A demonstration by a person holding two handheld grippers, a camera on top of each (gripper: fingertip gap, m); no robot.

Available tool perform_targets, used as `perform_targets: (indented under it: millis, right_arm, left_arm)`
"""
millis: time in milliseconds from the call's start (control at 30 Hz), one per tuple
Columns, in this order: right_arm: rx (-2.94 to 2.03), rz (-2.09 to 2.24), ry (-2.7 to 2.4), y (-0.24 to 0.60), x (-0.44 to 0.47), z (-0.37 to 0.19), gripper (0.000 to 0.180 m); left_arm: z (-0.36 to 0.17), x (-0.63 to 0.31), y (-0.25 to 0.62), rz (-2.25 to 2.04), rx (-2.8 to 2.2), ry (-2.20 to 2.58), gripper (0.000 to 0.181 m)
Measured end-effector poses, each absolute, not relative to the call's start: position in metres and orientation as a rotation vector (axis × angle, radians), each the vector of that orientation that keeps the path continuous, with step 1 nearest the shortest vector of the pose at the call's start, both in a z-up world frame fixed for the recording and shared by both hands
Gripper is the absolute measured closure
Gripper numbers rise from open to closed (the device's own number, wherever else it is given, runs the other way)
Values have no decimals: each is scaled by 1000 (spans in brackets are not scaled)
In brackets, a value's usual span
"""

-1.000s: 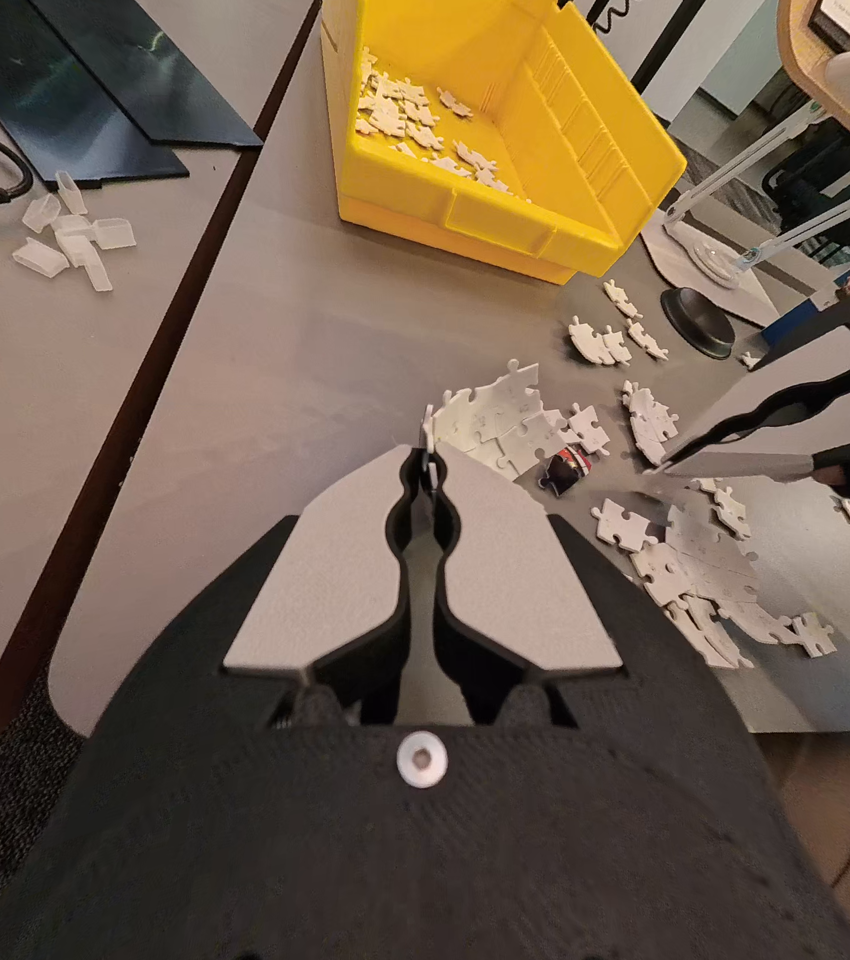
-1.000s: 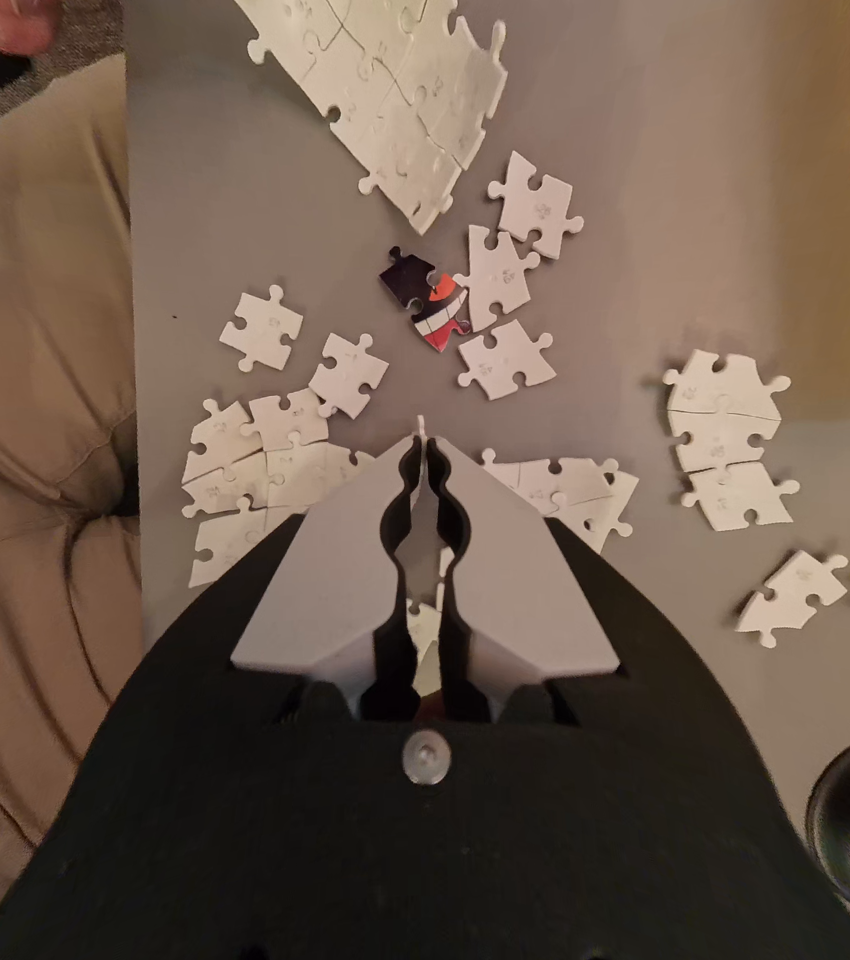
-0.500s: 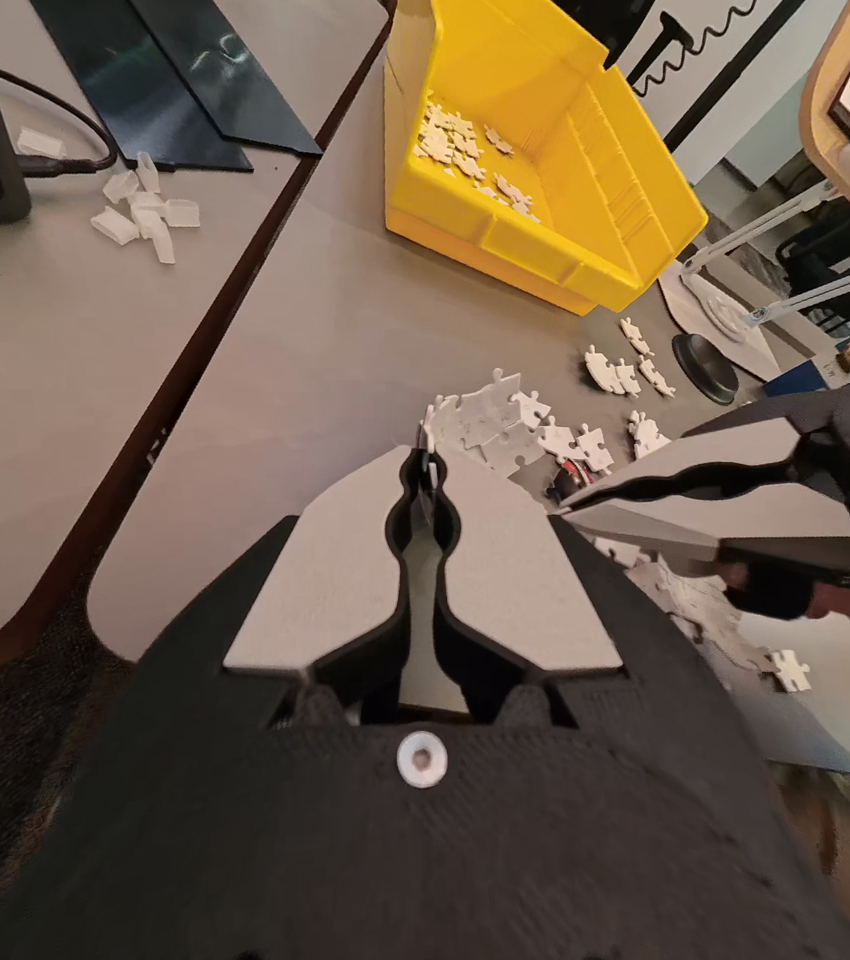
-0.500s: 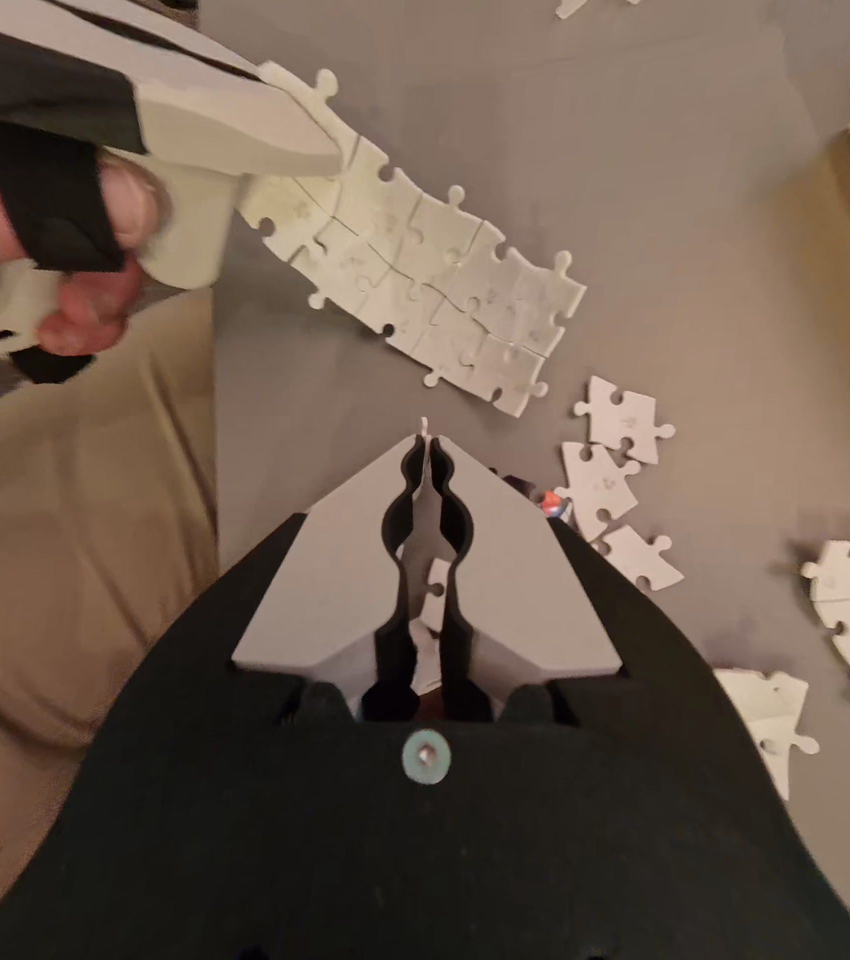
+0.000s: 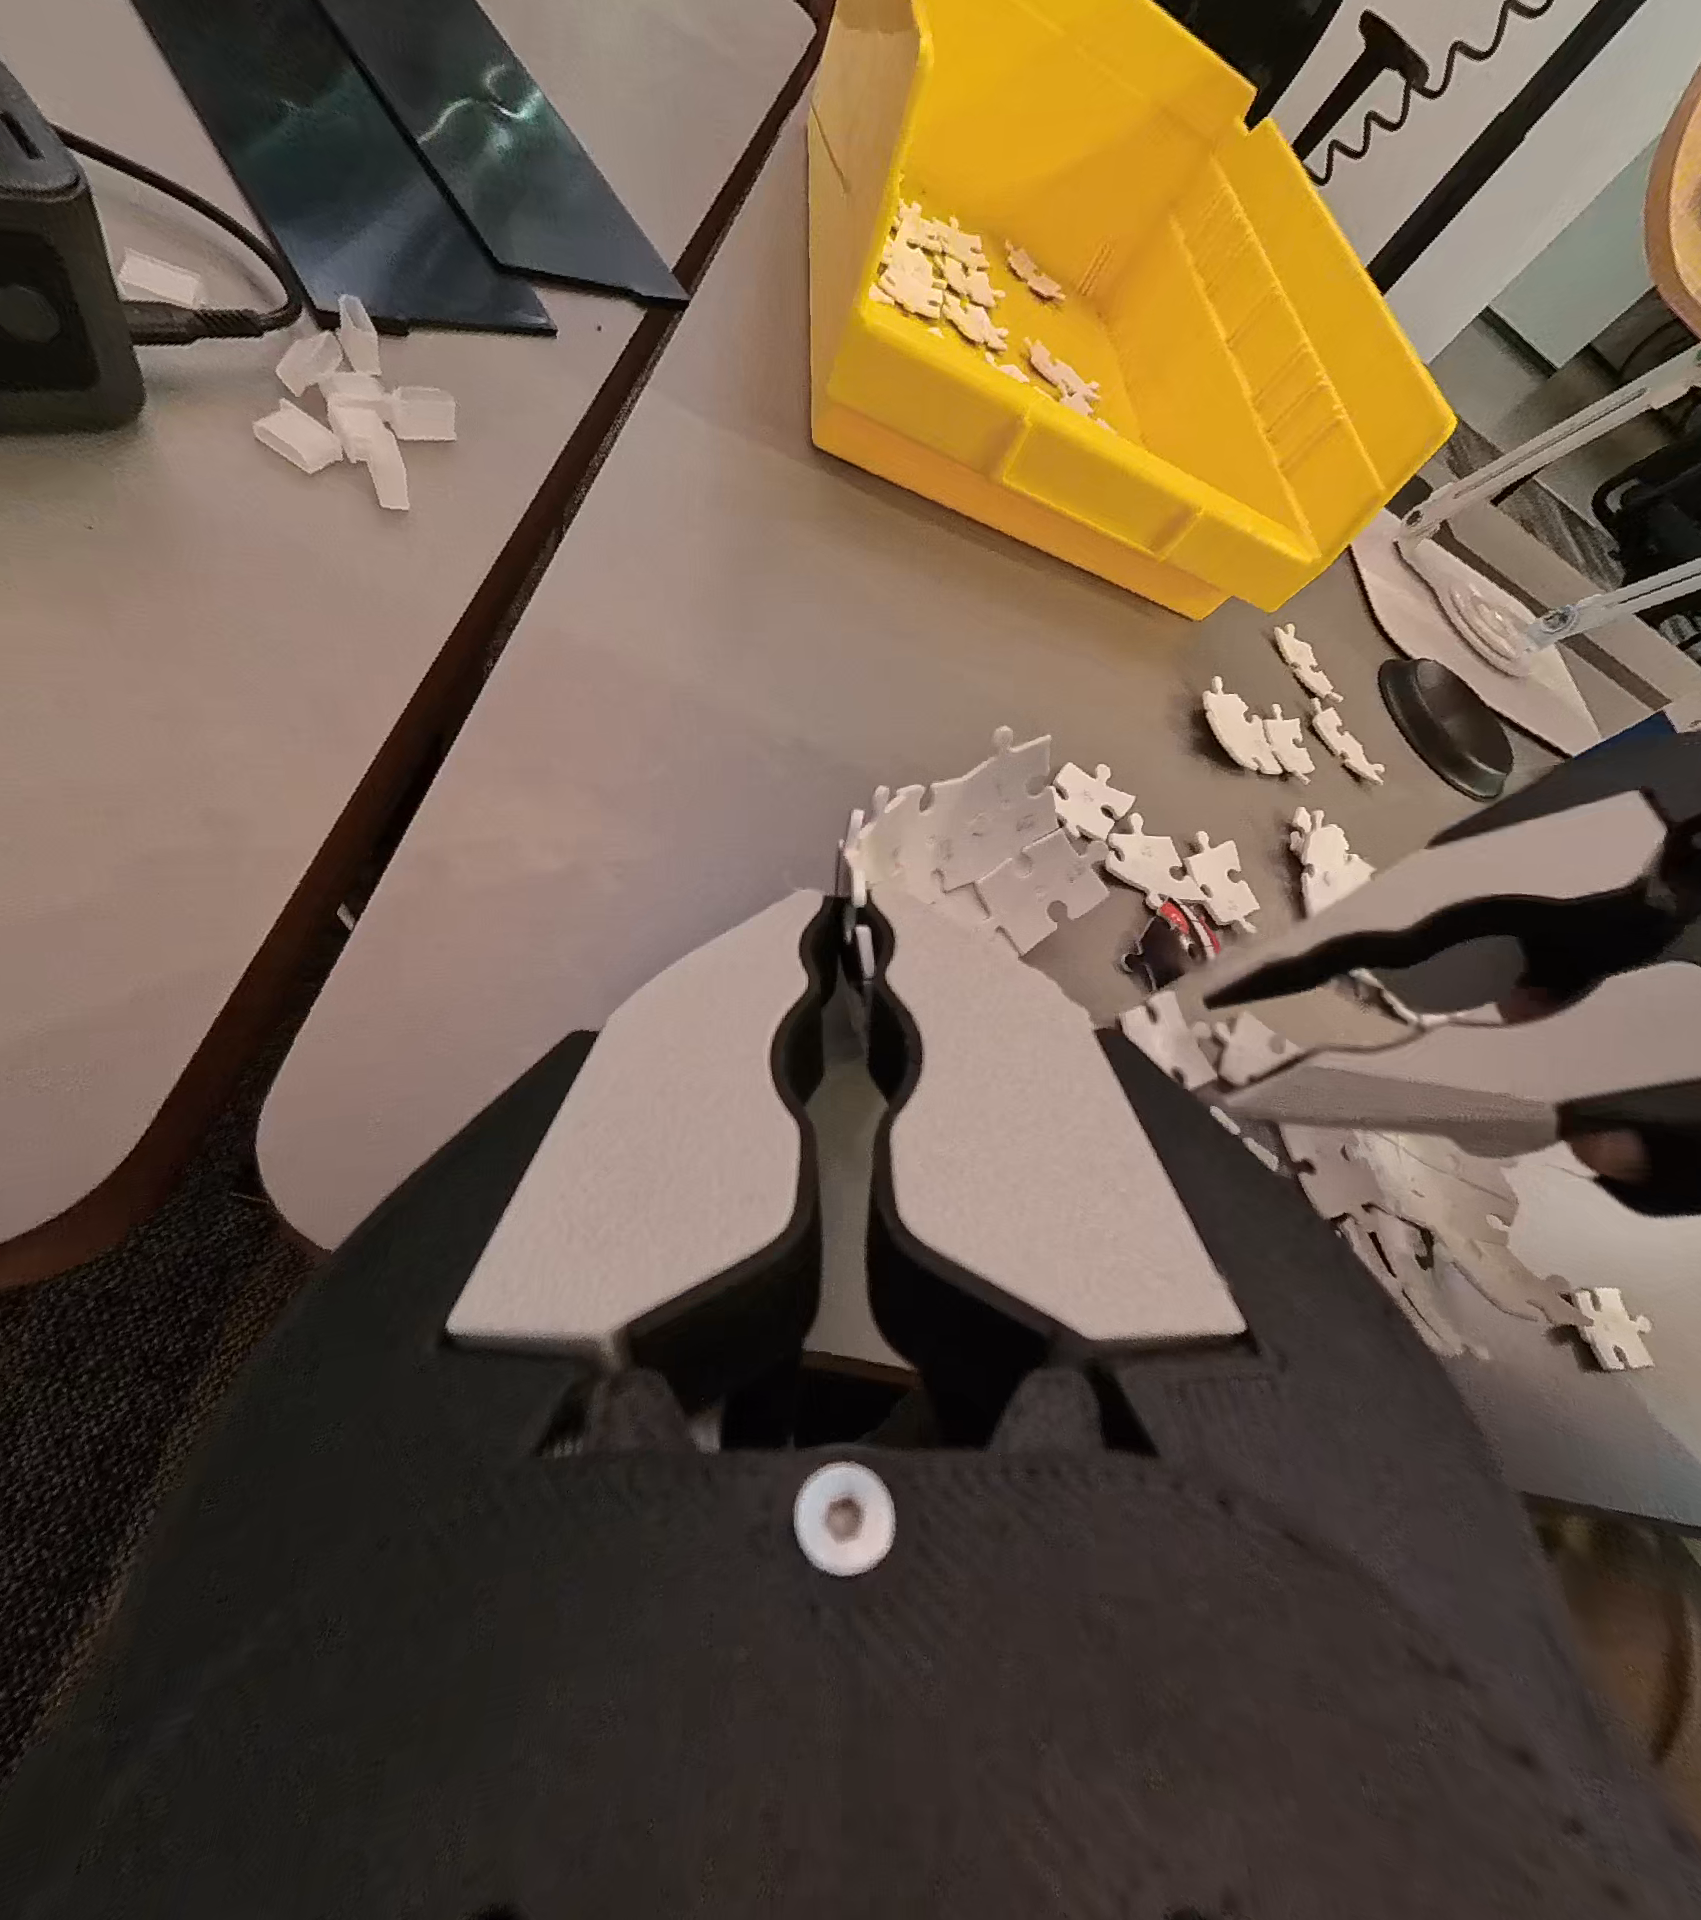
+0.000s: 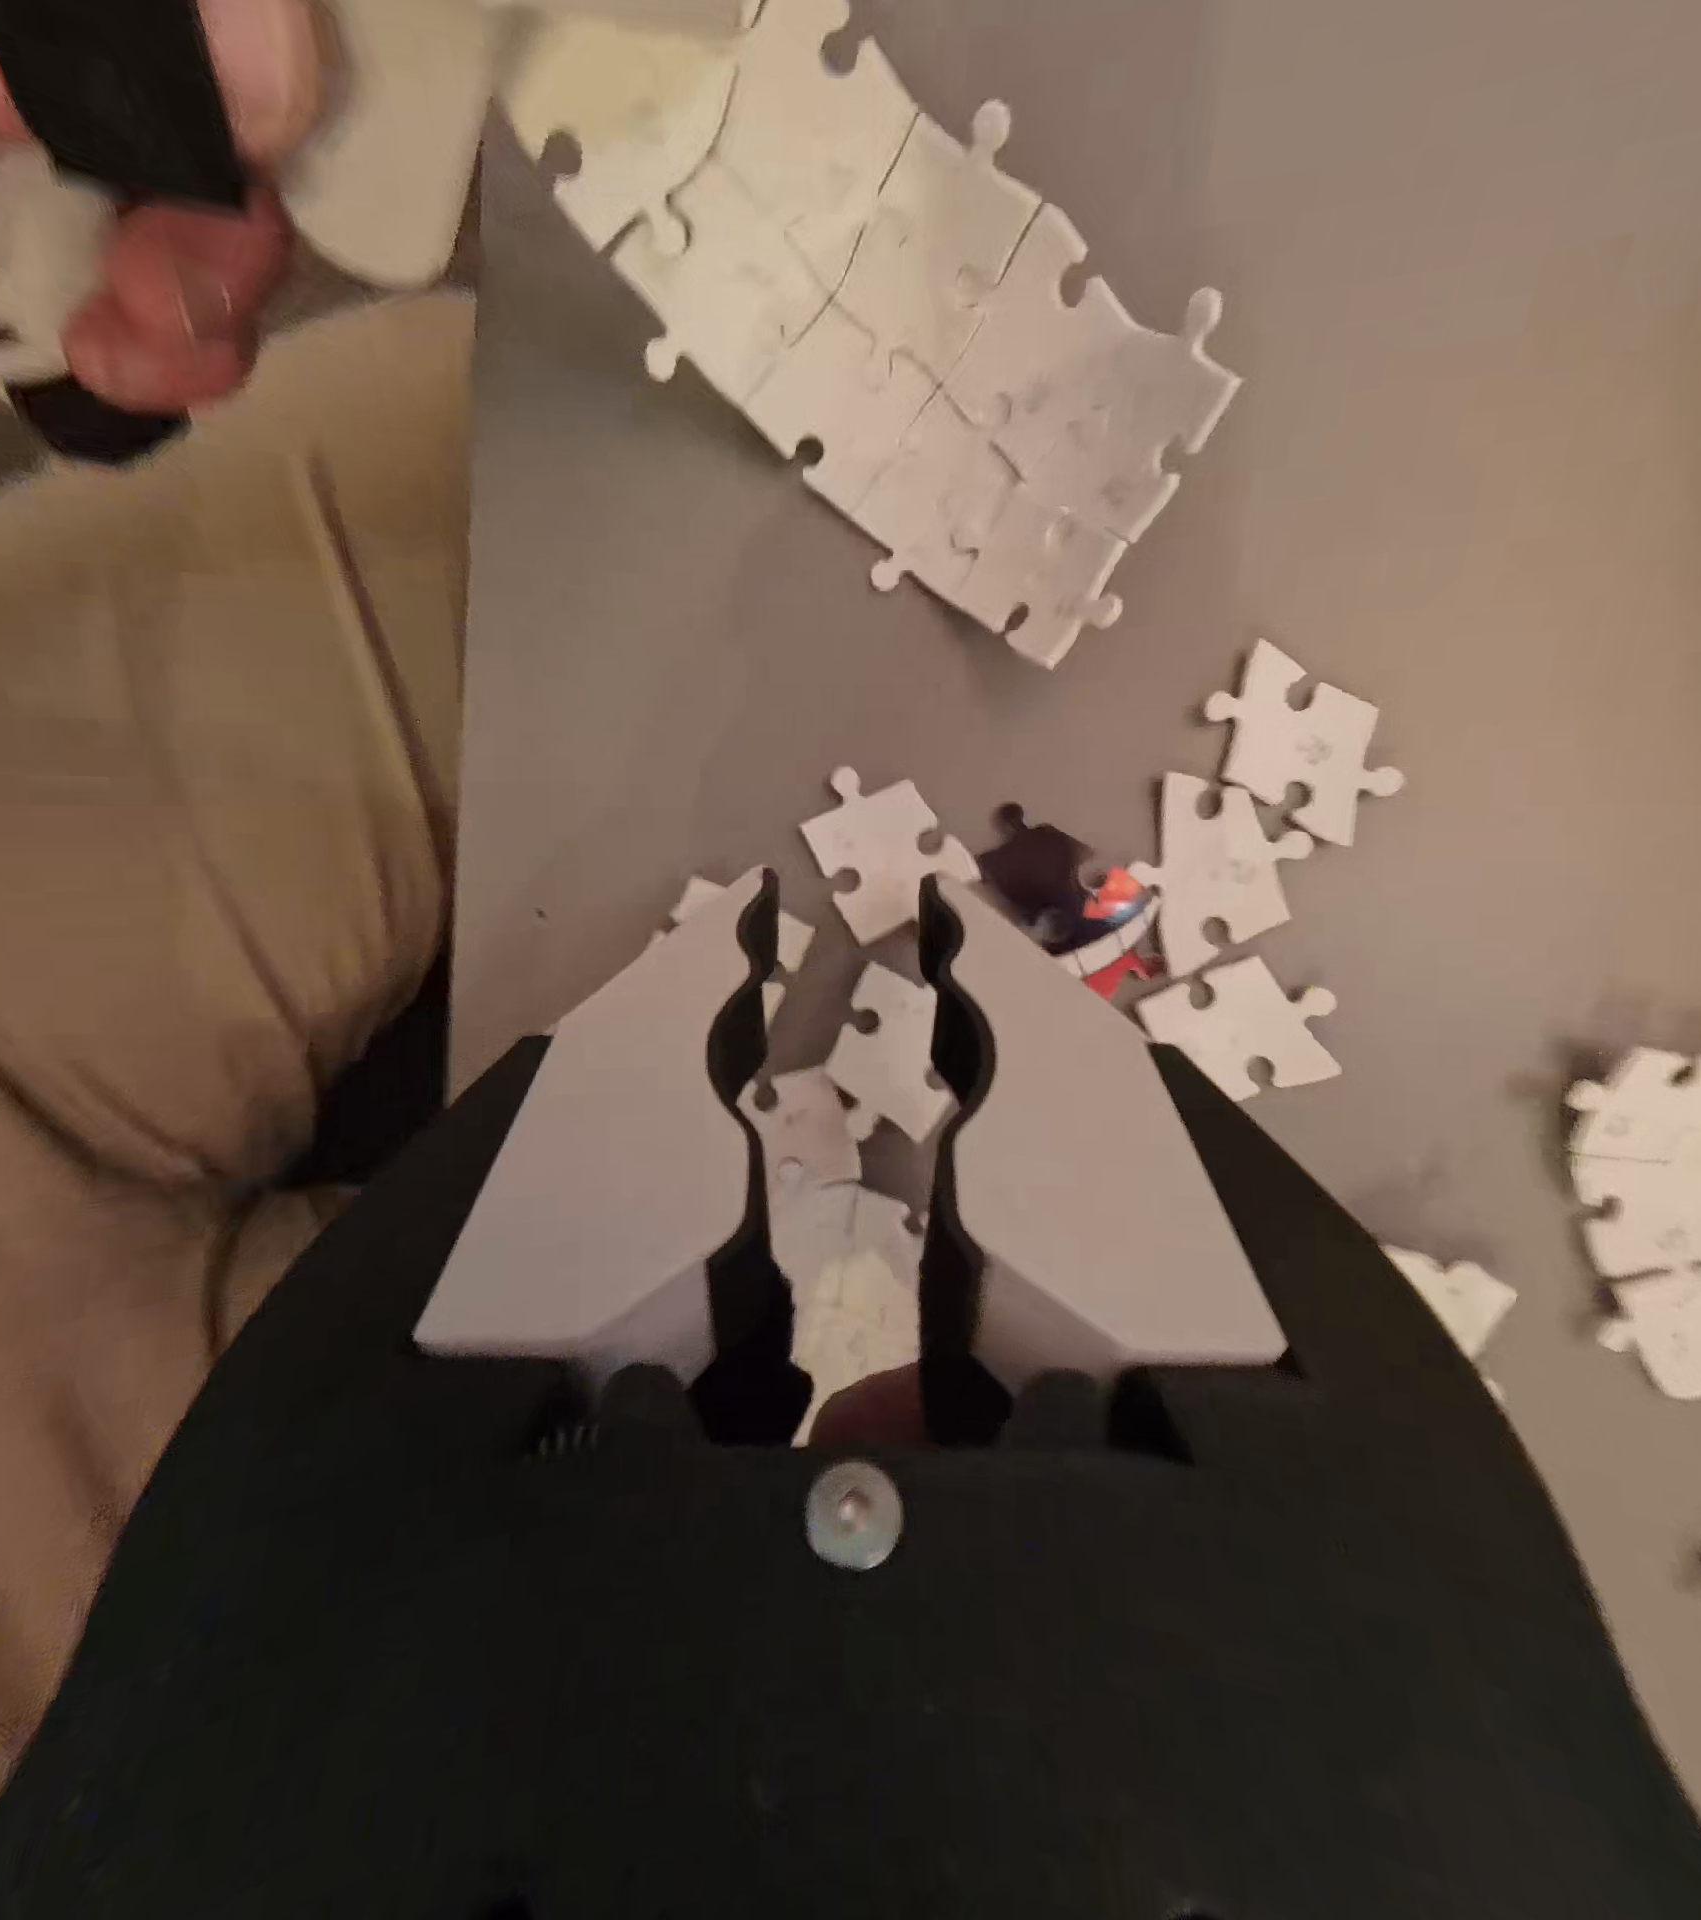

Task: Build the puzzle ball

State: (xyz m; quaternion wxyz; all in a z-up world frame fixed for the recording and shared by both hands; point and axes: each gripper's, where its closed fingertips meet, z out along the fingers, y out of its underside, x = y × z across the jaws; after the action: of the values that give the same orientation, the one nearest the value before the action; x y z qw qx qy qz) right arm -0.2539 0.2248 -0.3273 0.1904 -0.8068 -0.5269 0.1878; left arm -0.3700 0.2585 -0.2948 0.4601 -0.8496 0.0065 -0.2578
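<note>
My left gripper [image 5: 851,906] is shut on the end of a curved strip of joined white puzzle pieces [image 5: 991,842] and holds it edge-on above the grey table [image 5: 617,831]. The right wrist view shows the strip [image 6: 929,343] running down from the left gripper's blurred fingers [image 6: 378,197]. My right gripper [image 6: 848,883] is open and empty, low over loose white pieces [image 6: 887,862] on the table. It also shows in the left wrist view [image 5: 1204,1044] with its jaws apart. A dark, red and white printed piece [image 6: 1064,883] lies just right of its tips.
A yellow bin [image 5: 1085,488] with white pieces stands at the back. More loose and joined pieces [image 6: 1687,1216] lie to the right. A black round base [image 5: 1443,717] is far right. A second table with clear caps [image 5: 347,416] is left. A person's beige trousers [image 6: 150,779] border the table. One gripper's finger ends stand about 12 centimetres off the other's.
My right gripper has opened; the thin white piece pinched at its tips no longer shows there. It has moved closer to the left gripper. The left gripper has kept hold of the strip.
</note>
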Motion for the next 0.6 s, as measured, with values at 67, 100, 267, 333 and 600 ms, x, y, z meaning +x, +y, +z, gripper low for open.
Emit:
perform_targets:
  millis: [67, 100, 267, 333, 600]
  right_arm:
    - [-2246, 407, -1578, 227, -242, -332, 169]
    - [-2255, 354, -1614, 227, -237, -337, 172]
    - [-2274, 466, -1619, 211, -254, -343, 180]
    - [-2264, 578, -1639, 198, -264, -340, 180]
    - [-2183, 379, -1622, 228, -246, -332, 156]
  left_arm:
    - [-295, -371, 259, -639, -2092, 17, 178]
    - [-296, -371, 259, -640, -2092, 16, 178]
    - [-296, -371, 259, -645, -2093, 20, 178]
    - [-296, -371, 260, -644, -2092, 23, 178]
    - [-296, -371, 260, -644, -2090, 22, 178]
